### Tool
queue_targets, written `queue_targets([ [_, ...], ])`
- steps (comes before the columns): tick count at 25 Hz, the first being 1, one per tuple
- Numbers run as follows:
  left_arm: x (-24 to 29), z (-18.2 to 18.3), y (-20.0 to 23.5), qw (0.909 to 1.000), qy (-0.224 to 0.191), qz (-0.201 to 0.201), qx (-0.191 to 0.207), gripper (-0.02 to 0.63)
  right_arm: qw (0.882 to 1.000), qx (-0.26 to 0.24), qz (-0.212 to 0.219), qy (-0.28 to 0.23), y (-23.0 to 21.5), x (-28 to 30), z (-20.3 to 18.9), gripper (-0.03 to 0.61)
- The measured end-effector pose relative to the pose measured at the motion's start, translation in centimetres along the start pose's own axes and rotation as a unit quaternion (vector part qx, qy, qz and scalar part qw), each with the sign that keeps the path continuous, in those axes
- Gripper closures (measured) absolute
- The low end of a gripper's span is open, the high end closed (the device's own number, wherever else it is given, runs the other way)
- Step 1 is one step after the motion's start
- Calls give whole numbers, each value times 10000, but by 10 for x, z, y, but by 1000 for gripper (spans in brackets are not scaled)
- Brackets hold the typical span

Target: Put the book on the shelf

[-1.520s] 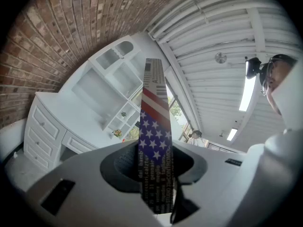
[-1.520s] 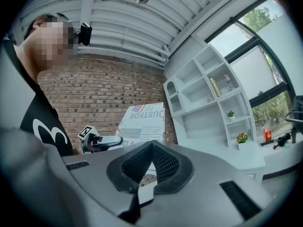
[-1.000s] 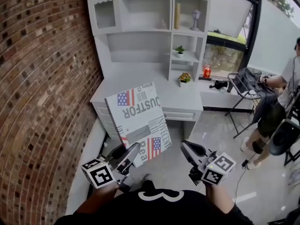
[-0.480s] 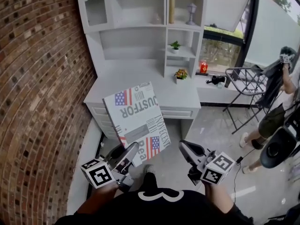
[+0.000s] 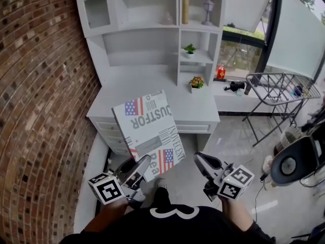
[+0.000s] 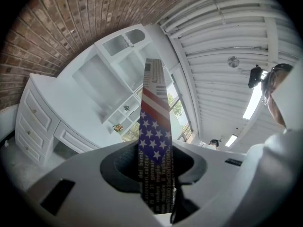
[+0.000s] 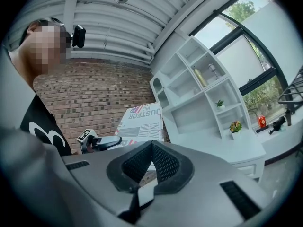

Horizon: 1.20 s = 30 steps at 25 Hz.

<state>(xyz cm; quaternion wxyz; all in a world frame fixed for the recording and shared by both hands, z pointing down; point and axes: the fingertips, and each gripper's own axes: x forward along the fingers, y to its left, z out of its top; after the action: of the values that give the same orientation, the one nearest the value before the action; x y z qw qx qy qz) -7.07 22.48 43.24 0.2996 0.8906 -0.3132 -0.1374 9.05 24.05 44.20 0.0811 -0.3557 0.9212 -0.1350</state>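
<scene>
The book (image 5: pixel 149 130), a large thin one with US flags and bold print on its cover, is held up tilted in front of me. My left gripper (image 5: pixel 143 162) is shut on its lower edge; in the left gripper view the book (image 6: pixel 154 126) stands edge-on between the jaws of the left gripper (image 6: pixel 155 171). My right gripper (image 5: pixel 199 160) hovers to the right of the book, shut and empty; its pads meet in the right gripper view (image 7: pixel 152 148), where the book (image 7: pixel 142 122) shows behind. The white shelf unit (image 5: pixel 147 39) rises ahead above a white desk (image 5: pixel 152 93).
A brick wall (image 5: pixel 35 85) runs along the left. The shelves hold small potted plants (image 5: pixel 189 49), a yellow upright item (image 5: pixel 185 8) and a small lamp (image 5: pixel 207 11). A metal rack (image 5: pixel 277 88) and a round black device (image 5: pixel 292 164) stand at right.
The desk and shelf have shifted in the head view as the view moved. The person at the right is no longer in sight. Both grippers keep their pose, book still held.
</scene>
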Motion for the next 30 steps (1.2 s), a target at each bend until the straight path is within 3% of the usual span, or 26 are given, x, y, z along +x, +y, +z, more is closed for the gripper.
queue_targets([
  [18, 126, 115, 146, 9997, 93, 166, -176, 465, 9996, 232, -14, 149, -144, 171, 50, 569],
  [30, 179, 193, 233, 9993, -88, 306, 205, 465, 9995, 26, 1, 314, -206, 277, 74, 569],
])
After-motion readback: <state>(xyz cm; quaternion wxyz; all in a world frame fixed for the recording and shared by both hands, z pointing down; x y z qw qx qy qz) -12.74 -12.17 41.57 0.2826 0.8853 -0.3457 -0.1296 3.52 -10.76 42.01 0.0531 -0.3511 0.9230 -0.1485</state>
